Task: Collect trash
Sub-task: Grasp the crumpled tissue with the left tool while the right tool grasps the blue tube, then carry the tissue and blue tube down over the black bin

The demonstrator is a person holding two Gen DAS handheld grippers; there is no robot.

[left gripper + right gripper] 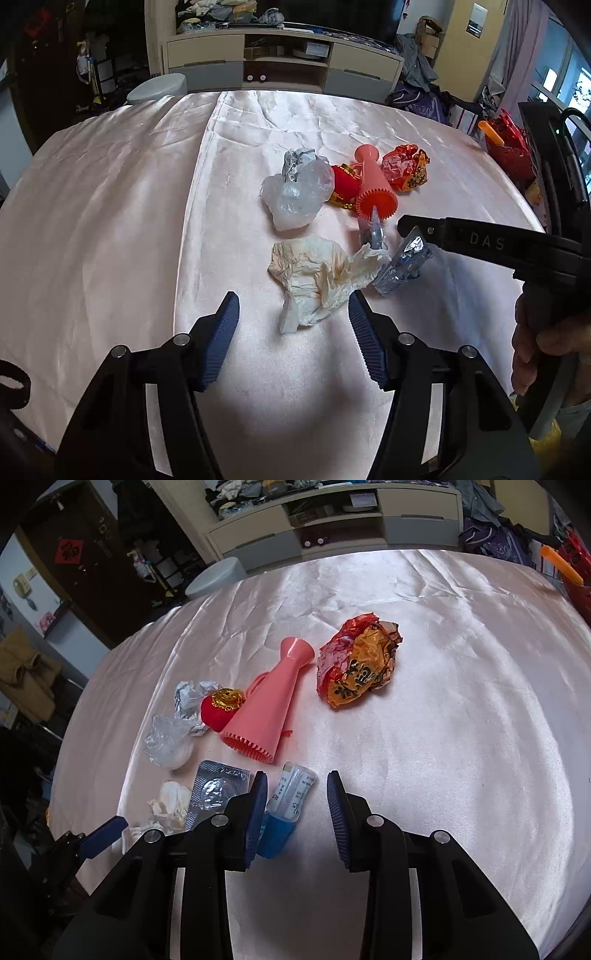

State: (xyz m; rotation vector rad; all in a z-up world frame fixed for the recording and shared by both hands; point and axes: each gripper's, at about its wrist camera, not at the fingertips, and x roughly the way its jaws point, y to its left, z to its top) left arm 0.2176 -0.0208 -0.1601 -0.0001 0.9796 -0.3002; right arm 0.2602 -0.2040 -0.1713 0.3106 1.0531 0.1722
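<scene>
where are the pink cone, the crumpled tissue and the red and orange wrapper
pink cone (269, 698), right wrist view, middle of its side
crumpled tissue (314, 269), left wrist view, centre of the wad
red and orange wrapper (360, 661), right wrist view, orange printed face

Left gripper (293, 314) points steeply down with its jaws apart, pressing on nothing. Right gripper (297, 797) also tilts down, jaws apart, gripping nothing; a hand (535, 347) holds its handle.

A glossy, creased satin cloth (129, 206) covers the table. On it lie crumpled matt tissue paper (314, 273), shiny foil blister pack (216, 786), clear filmy plastic bag (299, 195) and smooth pink plastic cone (269, 705).
</scene>
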